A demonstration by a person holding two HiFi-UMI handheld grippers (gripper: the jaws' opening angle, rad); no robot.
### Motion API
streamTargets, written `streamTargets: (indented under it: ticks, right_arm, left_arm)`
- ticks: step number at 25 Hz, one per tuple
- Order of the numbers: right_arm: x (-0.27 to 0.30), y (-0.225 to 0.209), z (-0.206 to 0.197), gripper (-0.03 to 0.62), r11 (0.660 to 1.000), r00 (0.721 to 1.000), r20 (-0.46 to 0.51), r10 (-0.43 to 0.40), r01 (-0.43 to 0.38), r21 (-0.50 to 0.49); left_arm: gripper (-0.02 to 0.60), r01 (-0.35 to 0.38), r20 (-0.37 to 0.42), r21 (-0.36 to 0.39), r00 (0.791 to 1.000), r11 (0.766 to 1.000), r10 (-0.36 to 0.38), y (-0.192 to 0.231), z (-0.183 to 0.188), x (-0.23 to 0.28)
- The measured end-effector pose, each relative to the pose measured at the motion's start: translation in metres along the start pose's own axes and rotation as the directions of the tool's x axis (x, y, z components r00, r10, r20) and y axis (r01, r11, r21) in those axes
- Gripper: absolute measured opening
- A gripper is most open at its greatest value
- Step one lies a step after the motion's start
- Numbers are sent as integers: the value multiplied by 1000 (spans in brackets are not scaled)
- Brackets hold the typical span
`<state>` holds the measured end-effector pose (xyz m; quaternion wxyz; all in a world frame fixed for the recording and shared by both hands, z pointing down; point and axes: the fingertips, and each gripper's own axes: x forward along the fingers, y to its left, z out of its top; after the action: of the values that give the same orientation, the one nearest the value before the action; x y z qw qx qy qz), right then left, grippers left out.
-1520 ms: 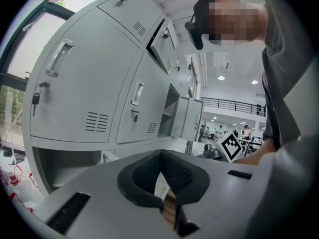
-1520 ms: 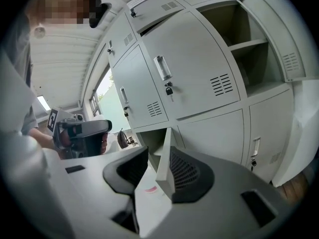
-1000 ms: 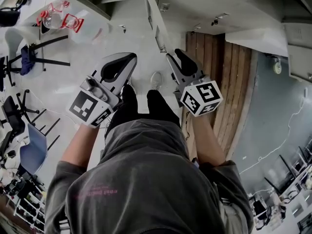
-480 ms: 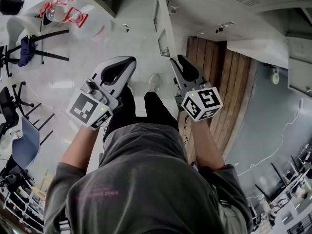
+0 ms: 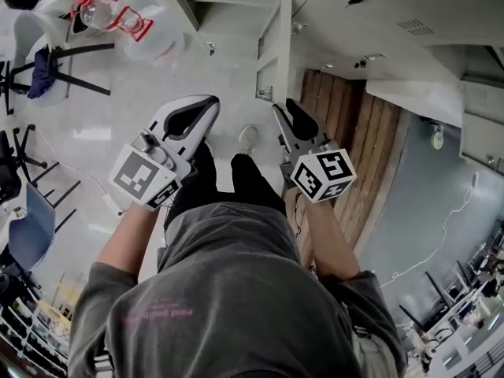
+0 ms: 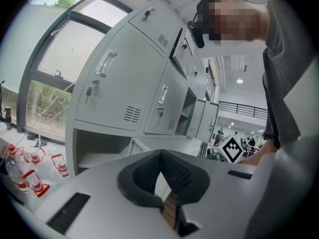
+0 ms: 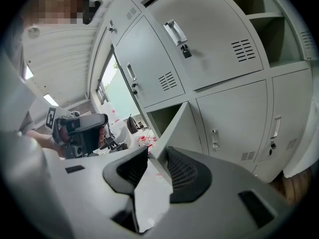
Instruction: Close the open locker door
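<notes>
Locker door (image 7: 177,133): bottom row of a grey locker bank (image 7: 209,49), swung out towards the camera in the right gripper view. Its open compartment (image 7: 158,117) sat just to its left. The door's free edge lined up with the gap between the right jaws, a little beyond the tips. No contact showed.

Right hand-held gripper (image 7: 157,151): jaws apart by a moderate gap and just then opening wider. Nothing was held between the pads; only the door edge and pale floor showed past them. In the head view it (image 5: 285,109) pointed forward at the lockers.

Left hand-held gripper (image 6: 160,156): jaw tips met at the far end, and nothing was caught between the ribbed pads. A sliver of wood floor showed through the gap nearer the camera. It aimed at the same bank, where the bottom row's open compartment and door also showed. In the head view it (image 5: 210,103) was held level with the right one, the two well apart, one either side of the person's legs.

Surroundings: white glossy floor (image 5: 118,132) under the person, wood flooring (image 5: 354,132) to the right. Water bottles (image 5: 118,22) with red labels stood by the window (image 6: 55,73). Chairs (image 5: 47,69) stood at the far left. A second open door (image 6: 208,121) stood higher up and further along the bank.
</notes>
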<state>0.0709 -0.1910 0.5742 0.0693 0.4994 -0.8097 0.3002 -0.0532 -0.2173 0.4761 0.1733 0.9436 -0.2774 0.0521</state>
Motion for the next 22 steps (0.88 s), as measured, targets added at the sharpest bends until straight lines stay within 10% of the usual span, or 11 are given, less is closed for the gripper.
streamTargets:
  ticks: [22]
  right_arm:
    - [86,80,3,141,999,1000,-28,0,1,33]
  left_arm:
    - [15,-22,28,-19,999,1000,23,93,19,-71]
